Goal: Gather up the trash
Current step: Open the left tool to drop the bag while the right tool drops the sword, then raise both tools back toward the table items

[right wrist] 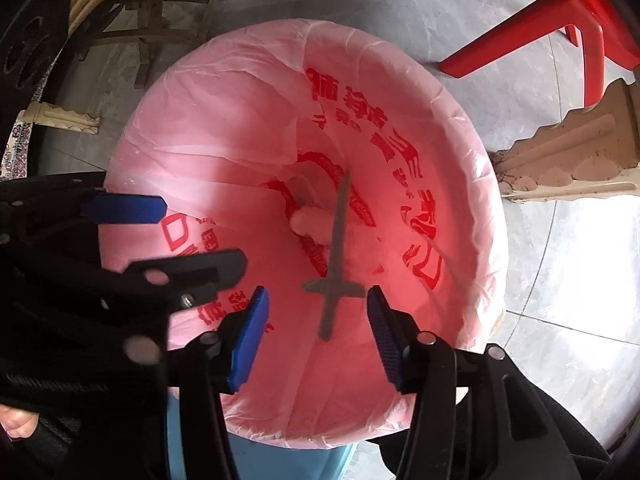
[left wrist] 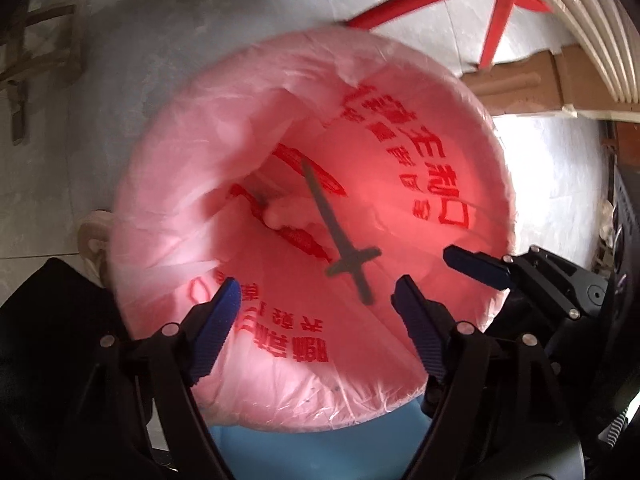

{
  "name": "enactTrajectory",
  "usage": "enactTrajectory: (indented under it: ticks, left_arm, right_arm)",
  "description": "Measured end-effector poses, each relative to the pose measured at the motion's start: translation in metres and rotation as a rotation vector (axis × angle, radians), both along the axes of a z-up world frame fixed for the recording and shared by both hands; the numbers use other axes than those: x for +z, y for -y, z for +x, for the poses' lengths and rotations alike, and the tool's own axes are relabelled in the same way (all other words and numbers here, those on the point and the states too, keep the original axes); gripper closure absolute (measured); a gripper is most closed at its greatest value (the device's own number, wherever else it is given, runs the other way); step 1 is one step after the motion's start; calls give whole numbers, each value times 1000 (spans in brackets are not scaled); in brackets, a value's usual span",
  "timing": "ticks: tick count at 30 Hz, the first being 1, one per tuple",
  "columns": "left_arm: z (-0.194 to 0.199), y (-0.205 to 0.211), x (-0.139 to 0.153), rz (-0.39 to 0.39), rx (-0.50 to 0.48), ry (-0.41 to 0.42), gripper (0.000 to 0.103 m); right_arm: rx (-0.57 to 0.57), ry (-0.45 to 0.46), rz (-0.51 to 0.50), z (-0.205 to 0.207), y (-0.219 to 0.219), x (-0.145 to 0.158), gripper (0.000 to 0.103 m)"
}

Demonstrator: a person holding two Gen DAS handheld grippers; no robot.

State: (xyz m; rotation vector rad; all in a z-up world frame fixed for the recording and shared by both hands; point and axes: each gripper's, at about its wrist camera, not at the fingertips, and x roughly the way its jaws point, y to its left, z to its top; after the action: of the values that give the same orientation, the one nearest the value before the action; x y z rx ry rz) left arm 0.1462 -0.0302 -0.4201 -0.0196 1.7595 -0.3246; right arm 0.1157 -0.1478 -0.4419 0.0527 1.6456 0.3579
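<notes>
A blue trash bin [left wrist: 248, 436] stood on the floor, lined with a pink plastic bag [left wrist: 256, 92] printed with red characters and folded out over the rim. Both claws hung just above its open mouth.

The left claw [left wrist: 316, 316] was spread wide, its blue ribbed pads holding nothing and touching nothing. The right claw [right wrist: 316, 334] was likewise wide apart and empty; in the left wrist view it [left wrist: 440, 276] showed at the right, over the bin's edge.

A small grey toy sword [right wrist: 334, 264] was inside the bag's opening, slightly blurred, so whether it lay on the liner or hung in the air could not be told. In the right wrist view its handle appeared between the two blue pads, apart from both, with the blade pointing away toward the bottom of the bag. In the left wrist view the sword [left wrist: 340, 240] sat between that claw's pads too, slanting away to the upper left.

Deeper in the bag, past the blade, lay a pale lumpy object [right wrist: 308, 220] that could not be identified.

Beyond the bin were a grey tiled floor [right wrist: 500, 92] and the legs of a red plastic chair [right wrist: 560, 12].
</notes>
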Motion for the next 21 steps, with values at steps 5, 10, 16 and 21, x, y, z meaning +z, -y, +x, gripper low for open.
enactTrajectory:
  ticks: [5, 10, 16, 21]
  left_arm:
    - [4, -11, 12, 16, 25, 38, 25]
    - [-10, -18, 24, 47, 2, 69, 25]
    - [-28, -24, 57, 156, -23, 194, 25]
    - [-46, -34, 116, 201, -58, 327, 25]
  right_arm:
    - [-2, 6, -6, -2, 2, 7, 52]
    - [2, 40, -13, -5, 1, 18, 52]
    - [-30, 97, -18, -19, 12, 52, 52]
    - [-51, 212, 17, -34, 16, 108, 52]
